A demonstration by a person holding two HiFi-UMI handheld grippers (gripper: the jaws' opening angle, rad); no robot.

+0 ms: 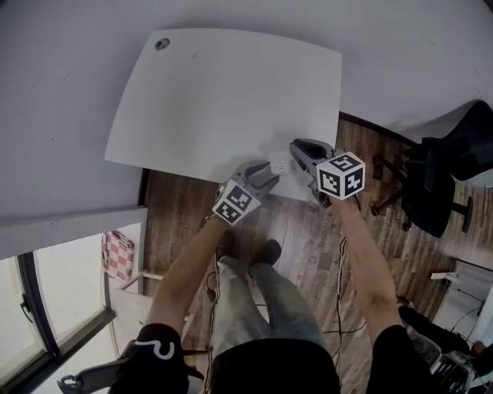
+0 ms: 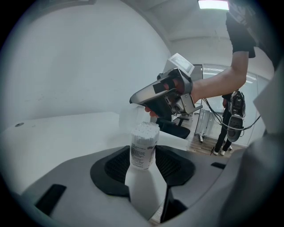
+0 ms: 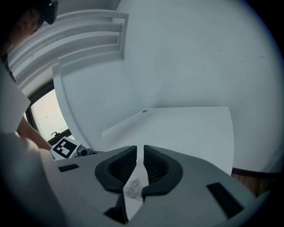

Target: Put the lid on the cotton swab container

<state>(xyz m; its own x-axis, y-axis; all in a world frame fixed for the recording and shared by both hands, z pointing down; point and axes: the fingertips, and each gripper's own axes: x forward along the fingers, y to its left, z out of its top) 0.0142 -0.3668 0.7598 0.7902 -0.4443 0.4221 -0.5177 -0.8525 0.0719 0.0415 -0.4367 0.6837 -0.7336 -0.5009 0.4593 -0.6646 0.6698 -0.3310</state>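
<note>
Swab container (image 2: 144,133) label (image 2: 141,156) txt illegible.

The worktop (image 1: 223,100) is plain white. The left hand-held gripper (image 1: 271,171) and right hand-held gripper (image 1: 299,151) are grey, with black ribbed pads (image 2: 114,167) and black-and-white square-patterned cubes (image 1: 341,175). The cotton swab container (image 2: 144,146) is clear, filled with white, and its label is dark-printed. The floor (image 1: 293,223) is brown wood planks. At 8 o'clock lies a red-and-white checked cloth (image 1: 118,255).

Bright, even indoor light fills the room, a ceiling lamp (image 2: 214,4) glares, a window (image 1: 71,281) is washed out, and both gripper views bend and darken toward their round edges.
</note>
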